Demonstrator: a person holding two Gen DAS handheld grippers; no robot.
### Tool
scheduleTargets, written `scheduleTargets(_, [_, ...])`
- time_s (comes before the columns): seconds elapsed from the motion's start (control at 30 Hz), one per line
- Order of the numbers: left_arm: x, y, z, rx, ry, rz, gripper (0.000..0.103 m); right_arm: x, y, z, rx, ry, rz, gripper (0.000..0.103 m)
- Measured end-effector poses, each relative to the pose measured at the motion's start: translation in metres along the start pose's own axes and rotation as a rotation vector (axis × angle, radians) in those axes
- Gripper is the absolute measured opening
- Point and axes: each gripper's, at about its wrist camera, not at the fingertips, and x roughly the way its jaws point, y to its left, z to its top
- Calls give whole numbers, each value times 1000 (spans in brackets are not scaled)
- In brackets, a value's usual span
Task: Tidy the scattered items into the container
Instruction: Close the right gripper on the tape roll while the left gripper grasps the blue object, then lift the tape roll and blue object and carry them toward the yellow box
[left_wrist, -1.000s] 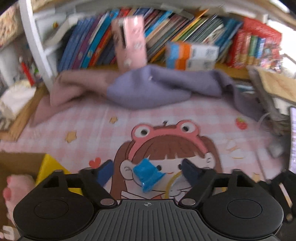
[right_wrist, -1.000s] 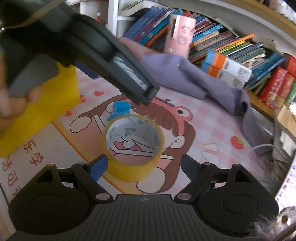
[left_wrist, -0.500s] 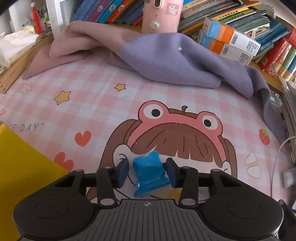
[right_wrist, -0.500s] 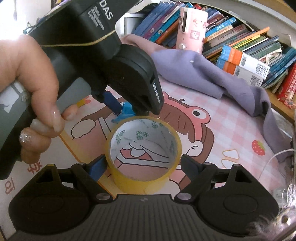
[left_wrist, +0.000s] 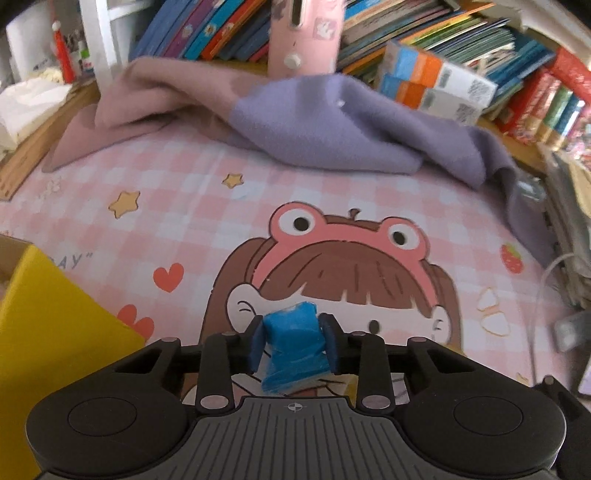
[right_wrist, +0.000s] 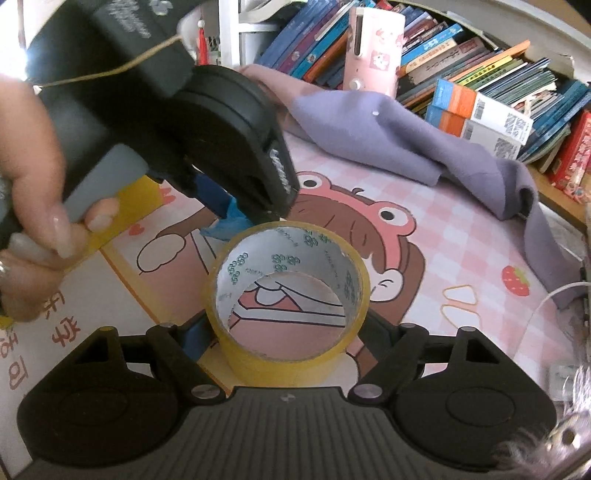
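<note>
My left gripper (left_wrist: 293, 341) is shut on a small blue wrapped packet (left_wrist: 293, 347) and holds it just above the pink cartoon mat (left_wrist: 295, 206). The packet also shows in the right wrist view (right_wrist: 227, 223), under the left gripper body (right_wrist: 207, 136). My right gripper (right_wrist: 286, 332) has its fingers against both sides of a yellow tape roll (right_wrist: 288, 295) that stands on the mat. A yellow container (left_wrist: 48, 332) is at the left in the left wrist view, and its yellow wall (right_wrist: 122, 214) shows behind the hand in the right wrist view.
A purple and pink cloth (left_wrist: 332, 125) lies across the back of the mat. Behind it stand books (left_wrist: 461, 37), an orange and blue box (left_wrist: 436, 81) and a pink device (left_wrist: 303, 37). A white cable (right_wrist: 561, 291) runs at the right edge.
My left gripper closed on the blue packet and lifted it a little. My right gripper moved forward and its fingers closed in on the tape roll.
</note>
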Motion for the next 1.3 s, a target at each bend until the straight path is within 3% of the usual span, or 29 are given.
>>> scheduleTargets(0.37, [-50, 2, -19, -20, -60, -75, 31, -37, 4, -5, 12, -29, -31, 81])
scheduleTargets(0.67, [-102, 2, -43, 53, -132, -118, 31, -75, 8, -12, 31, -53, -46, 81])
scheduleTargets(1.07, [-147, 14, -76, 46, -177, -201, 31, -111, 28, -22, 31, -71, -86, 81])
scheduleTargets(1.3, [-170, 23, -96, 119, -212, -232, 31, -132, 50, -28, 54, -82, -121, 81])
